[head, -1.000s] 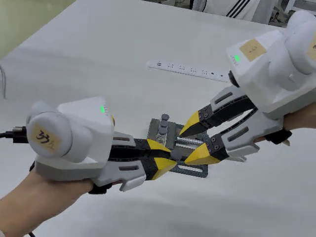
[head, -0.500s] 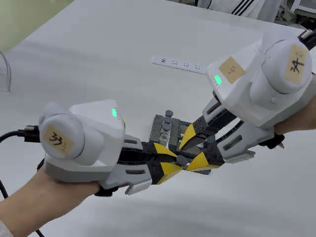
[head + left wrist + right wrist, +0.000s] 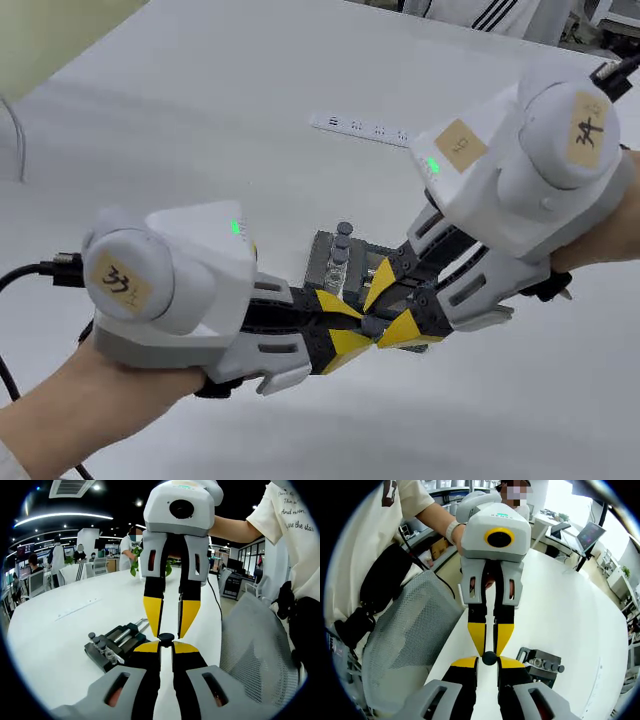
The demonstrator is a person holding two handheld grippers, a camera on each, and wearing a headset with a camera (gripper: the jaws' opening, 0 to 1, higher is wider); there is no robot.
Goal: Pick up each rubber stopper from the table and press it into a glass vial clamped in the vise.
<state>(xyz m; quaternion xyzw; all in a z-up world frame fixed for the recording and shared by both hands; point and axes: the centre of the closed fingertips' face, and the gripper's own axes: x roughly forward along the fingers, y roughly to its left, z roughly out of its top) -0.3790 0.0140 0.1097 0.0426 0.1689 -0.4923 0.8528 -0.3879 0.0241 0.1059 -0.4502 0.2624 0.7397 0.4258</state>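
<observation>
A: Where is the rubber stopper (image 3: 166, 639)?
B: Centre of the left gripper view, pinched at the tips of the left tool (image 3: 166, 649). The vise (image 3: 112, 647) sits lower left of it.
A: And the right tool (image 3: 489, 665)?
B: Jaws flank the same stopper, slightly parted. Gripping or not: cannot tell.
A: Handling?
B: Likely light, soft, grippy. Hold the wide head, leave the plug end free.
</observation>
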